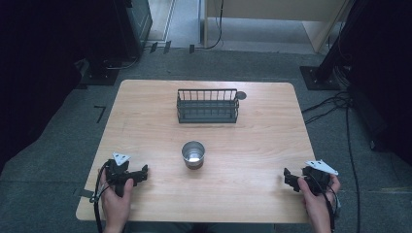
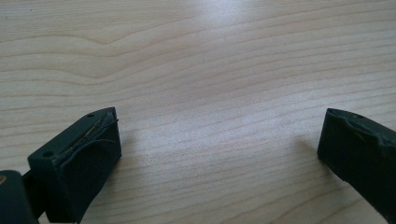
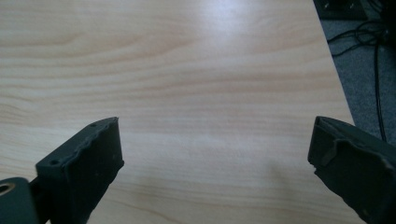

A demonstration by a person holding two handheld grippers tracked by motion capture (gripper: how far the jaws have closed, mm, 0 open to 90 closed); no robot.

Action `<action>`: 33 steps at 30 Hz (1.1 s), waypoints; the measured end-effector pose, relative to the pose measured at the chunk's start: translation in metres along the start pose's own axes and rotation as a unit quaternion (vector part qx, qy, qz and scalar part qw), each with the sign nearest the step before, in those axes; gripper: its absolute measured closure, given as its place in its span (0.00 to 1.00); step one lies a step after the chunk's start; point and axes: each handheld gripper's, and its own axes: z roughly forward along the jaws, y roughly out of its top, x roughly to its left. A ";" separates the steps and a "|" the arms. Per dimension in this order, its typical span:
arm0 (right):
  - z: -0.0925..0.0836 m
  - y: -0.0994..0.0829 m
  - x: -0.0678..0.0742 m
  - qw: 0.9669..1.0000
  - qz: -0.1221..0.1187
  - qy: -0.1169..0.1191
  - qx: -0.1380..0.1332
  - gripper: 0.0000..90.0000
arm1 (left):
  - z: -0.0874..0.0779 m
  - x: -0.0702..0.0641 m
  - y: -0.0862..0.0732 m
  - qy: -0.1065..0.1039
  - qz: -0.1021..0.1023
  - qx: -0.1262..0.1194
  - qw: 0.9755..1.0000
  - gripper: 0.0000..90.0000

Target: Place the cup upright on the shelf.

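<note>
A metal cup point(image 1: 193, 154) stands upright near the middle of the table point(image 1: 252, 145), toward its near edge, untouched. The left gripper point(image 1: 141, 174) at the near left corner and the right gripper point(image 1: 288, 177) at the near right corner both rest with jaws spread wide, grasping nothing. A dark wire basket point(image 1: 207, 106) sits toward the far edge.

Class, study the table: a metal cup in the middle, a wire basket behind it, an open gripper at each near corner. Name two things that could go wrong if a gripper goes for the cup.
1. The metal cup looks smooth and round, so the left gripper might slip on it or tip it.
2. The wire basket stands just behind the cup; a push could knock the cup into it.
</note>
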 end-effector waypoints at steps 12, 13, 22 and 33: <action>-0.002 0.029 0.044 0.999 -0.037 0.038 -0.009 0.04 | 0.000 0.000 0.000 0.000 0.000 0.000 1.000 0.00; -0.002 0.030 0.047 0.998 -0.039 0.042 -0.010 0.04 | 0.000 0.000 0.000 0.000 0.000 0.000 1.000 0.00; 0.006 0.041 0.075 0.996 -0.056 0.066 -0.011 0.04 | 0.000 0.000 0.000 -0.001 0.002 0.000 1.000 0.00; 0.013 0.047 0.108 0.993 -0.078 0.090 -0.008 0.04 | 0.000 0.000 0.000 -0.005 0.008 0.001 1.000 0.00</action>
